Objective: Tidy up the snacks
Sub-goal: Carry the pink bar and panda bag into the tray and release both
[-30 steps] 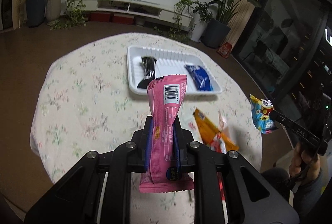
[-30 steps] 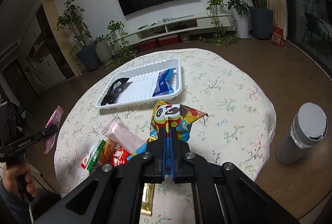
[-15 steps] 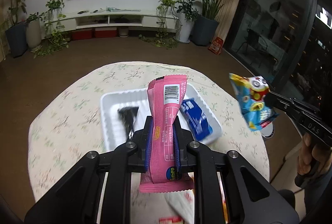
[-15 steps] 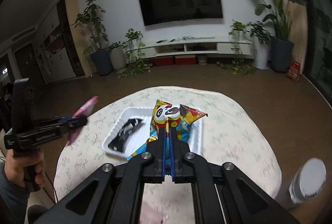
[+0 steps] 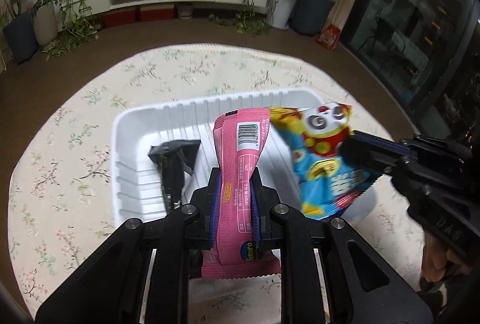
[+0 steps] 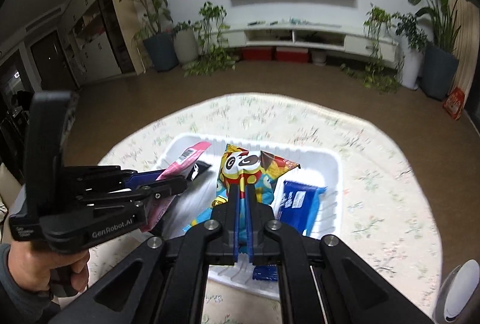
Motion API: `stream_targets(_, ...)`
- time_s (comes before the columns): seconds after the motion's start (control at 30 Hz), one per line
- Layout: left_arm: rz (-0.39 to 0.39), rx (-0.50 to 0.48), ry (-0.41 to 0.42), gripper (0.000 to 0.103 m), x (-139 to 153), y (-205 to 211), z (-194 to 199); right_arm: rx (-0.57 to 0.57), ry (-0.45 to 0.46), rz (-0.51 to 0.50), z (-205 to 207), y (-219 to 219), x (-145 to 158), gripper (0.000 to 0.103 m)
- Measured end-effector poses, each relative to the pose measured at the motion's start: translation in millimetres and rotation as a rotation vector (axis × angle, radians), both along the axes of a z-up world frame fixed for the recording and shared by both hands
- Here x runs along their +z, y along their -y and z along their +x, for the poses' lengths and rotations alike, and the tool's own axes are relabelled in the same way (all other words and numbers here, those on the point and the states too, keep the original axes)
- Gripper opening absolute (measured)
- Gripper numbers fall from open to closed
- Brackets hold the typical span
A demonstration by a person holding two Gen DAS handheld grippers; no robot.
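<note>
My left gripper is shut on a pink snack bar and holds it above the near side of the white tray. My right gripper is shut on a colourful panda snack bag, held over the tray's middle. The panda bag and right gripper show at the right in the left wrist view. The left gripper with the pink bar shows at the left in the right wrist view. A black packet and a blue packet lie in the tray.
The tray sits on a round table with a floral cloth. A white-lidded cylinder stands on the floor at the right. Potted plants and a TV unit line the far wall.
Both grippers have moved forward and down over the tray, each still holding its snack. The two grippers have come close together above the tray.
</note>
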State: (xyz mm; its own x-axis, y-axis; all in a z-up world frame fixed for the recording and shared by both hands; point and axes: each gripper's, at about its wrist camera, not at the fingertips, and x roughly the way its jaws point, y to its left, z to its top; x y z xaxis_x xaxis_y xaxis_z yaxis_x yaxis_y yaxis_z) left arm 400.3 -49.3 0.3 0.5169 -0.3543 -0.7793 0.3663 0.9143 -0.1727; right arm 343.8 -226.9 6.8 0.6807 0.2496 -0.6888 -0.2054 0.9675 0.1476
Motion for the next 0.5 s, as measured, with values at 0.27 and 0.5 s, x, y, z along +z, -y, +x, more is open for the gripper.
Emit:
stream_targets(0.27,0.064,-0.003,-0.030,0.016,-41,12,11,0.013,-0.060,-0.017,11,-6,-38,0.004)
stream_targets(0.5,0.099,-0.002,-0.034,0.018,-62,15,15,0.006,-0.088,-0.013,12,-3,-56,0.006)
